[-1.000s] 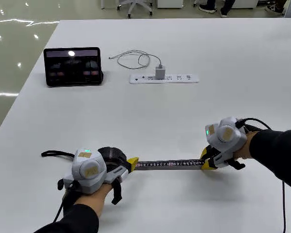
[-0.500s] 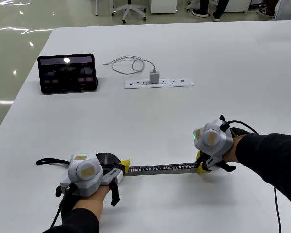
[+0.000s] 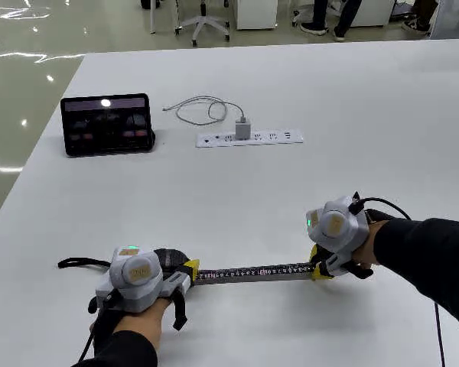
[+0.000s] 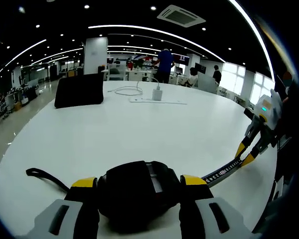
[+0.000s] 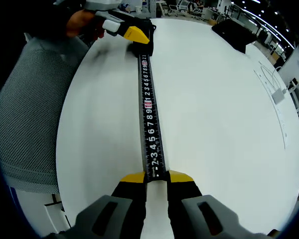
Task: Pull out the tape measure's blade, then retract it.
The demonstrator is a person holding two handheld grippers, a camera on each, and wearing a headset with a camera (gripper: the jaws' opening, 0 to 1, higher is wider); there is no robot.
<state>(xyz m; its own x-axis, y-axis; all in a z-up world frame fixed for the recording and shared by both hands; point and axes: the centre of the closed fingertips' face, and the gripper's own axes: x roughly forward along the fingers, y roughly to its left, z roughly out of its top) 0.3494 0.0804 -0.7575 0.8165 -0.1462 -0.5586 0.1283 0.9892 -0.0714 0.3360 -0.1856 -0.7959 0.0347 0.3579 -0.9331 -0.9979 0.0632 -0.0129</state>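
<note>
White table [image 3: 237, 191], two grippers at its near edge, one tape measure [image 4: 139, 194] with its blade [image 3: 252, 271] drawn out between them.

Toward the far side a dark tablet [image 3: 107, 124] stands propped up. A white power strip [image 3: 249, 138] lies to its right, carrying a plugged-in charger [image 3: 243, 129] with a looped cable [image 3: 199, 107]. The left gripper [image 4: 139, 181] has its yellow-tipped jaws closed around the black tape measure, whose strap [image 4: 45, 177] trails off to the left. The right gripper [image 5: 157, 177], well apart, has its jaws nearly together and pinches the blade's end. The blade lies flat on the table, numbers up.
</note>
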